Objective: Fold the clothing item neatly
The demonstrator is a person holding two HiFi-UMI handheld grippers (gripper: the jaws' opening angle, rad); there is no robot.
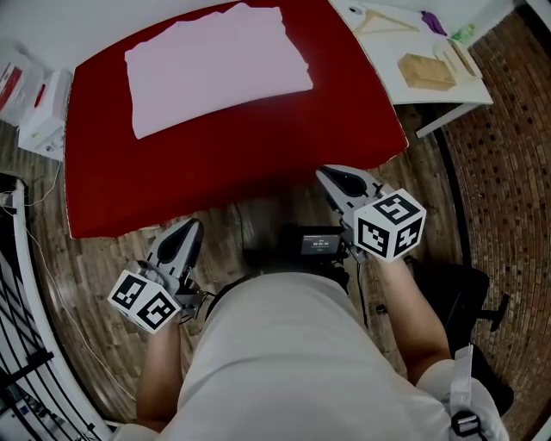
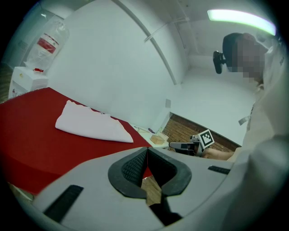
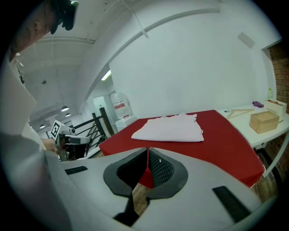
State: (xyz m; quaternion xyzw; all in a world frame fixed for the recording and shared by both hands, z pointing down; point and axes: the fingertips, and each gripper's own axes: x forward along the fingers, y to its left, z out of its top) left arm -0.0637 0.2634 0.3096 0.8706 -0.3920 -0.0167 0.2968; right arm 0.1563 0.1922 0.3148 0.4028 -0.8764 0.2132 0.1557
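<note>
Pale pink garment (image 1: 215, 65), folded flat at far side of red worktop (image 1: 224, 172); left claw (image 1: 189, 228) and right claw (image 1: 325, 175) closed, holding nothing, off near edge; further fold best begun pinching both near corners evenly.

The far edge of the red table (image 1: 215, 185) is cut off at the head view's top. Right of it, the side table (image 1: 456, 96) is also cropped, and the small purple item (image 1: 430, 21) and green item (image 1: 463, 34) on it cannot be identified.
</note>
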